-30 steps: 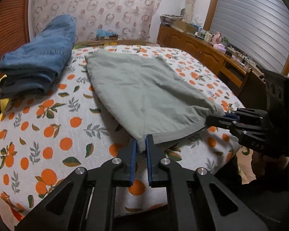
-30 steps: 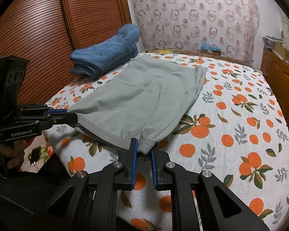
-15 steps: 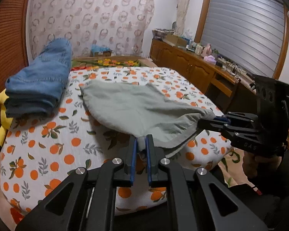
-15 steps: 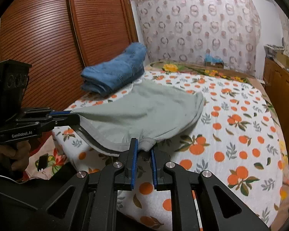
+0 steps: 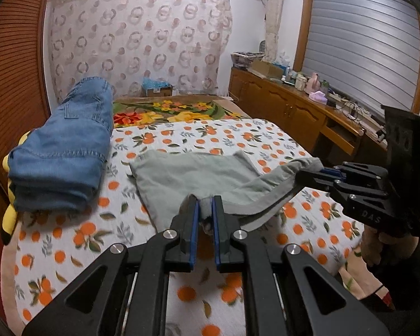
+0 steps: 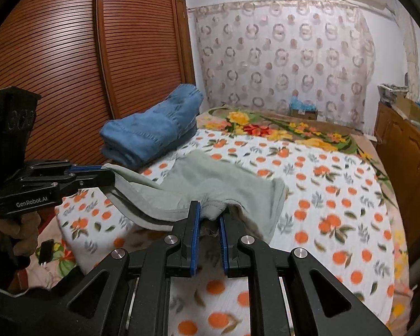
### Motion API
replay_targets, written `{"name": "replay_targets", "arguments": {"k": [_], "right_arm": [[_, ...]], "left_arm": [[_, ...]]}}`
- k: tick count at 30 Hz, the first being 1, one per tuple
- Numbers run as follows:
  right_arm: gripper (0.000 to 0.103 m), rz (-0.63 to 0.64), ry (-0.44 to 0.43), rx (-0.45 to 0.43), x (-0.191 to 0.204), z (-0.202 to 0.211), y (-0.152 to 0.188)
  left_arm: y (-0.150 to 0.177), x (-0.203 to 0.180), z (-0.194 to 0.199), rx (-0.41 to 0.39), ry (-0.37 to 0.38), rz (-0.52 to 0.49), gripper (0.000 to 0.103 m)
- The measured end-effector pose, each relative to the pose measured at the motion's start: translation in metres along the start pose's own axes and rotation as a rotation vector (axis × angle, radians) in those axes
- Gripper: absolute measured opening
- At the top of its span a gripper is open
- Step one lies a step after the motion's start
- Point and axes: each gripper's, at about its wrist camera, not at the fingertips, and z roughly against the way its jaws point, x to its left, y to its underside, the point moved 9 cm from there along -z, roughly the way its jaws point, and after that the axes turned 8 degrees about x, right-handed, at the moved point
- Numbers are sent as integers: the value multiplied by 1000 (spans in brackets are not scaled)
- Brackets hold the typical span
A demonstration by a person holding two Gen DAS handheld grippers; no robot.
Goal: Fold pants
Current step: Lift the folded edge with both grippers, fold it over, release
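Both grippers had risen since a second earlier, lifting the near edge of the grey-green pants (image 5: 198,176) off the orange-print bedsheet (image 5: 70,232), where the garment had earlier lain flat. Its far part still rested on the sheet, and the raised hem sagged between the two tools. With jaws narrowed, the left gripper (image 5: 204,210) pinched one corner of that hem between its blue pads. Its partner, the right gripper (image 6: 210,215), clamped the other corner in the same way. Each tool appeared in the other's view, held in a person's hand (image 6: 19,232). A folded stack of blue jeans (image 5: 61,151) sat on the bed beside the wooden louvred wardrobe (image 6: 70,64). A floral blanket (image 6: 266,128) covered the bed's far end, below a patterned curtain (image 5: 137,39).
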Motion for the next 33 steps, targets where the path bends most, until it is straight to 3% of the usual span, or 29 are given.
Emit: {"name": "replay_targets", "arguments": {"k": [16, 25, 29, 31, 33], "right_arm": [[12, 9, 43, 53, -13, -62, -30], [12, -6, 50, 104, -22, -98, -31], [12, -19, 55, 102, -26, -101, -34], [13, -21, 50, 93, -27, -100, -36], [13, -20, 52, 83, -27, -97, -38]], "left_arm": [[-31, 31, -47, 34, -59, 23, 10], [-29, 43, -75, 81, -95, 33, 10], [-25, 44, -79, 90, -111, 27, 25], [-24, 45, -79, 88, -111, 27, 48], [-24, 44, -79, 84, -102, 29, 51]]}}
